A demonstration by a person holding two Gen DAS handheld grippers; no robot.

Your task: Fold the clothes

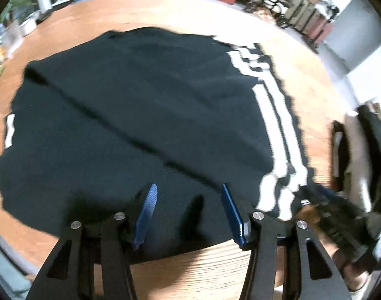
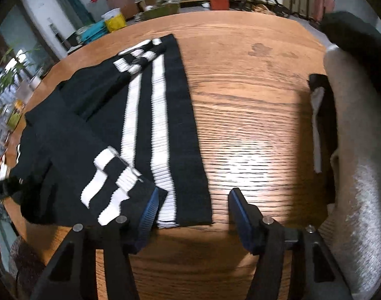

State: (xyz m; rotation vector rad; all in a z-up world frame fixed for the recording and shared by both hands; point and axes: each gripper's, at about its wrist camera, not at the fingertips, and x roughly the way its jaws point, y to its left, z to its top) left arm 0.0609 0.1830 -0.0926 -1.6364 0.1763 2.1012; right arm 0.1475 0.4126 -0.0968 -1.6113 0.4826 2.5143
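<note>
Left wrist view: a black sweater (image 1: 140,115) with white stripes lies flat on the wooden bench (image 1: 195,262), reaching almost to the near edge. The left tongs (image 1: 187,190) hover over its near part, jaws apart, holding nothing. In the right wrist view the striped hem band (image 2: 162,125) runs lengthwise from the near edge toward the far edge, and a striped cuff (image 2: 112,185) lies folded over it. The right tongs (image 2: 194,195) stand apart above the hem's near corner, empty.

Wooden table (image 2: 253,105); grey chair (image 2: 353,162); orange bag (image 2: 219,1).
</note>
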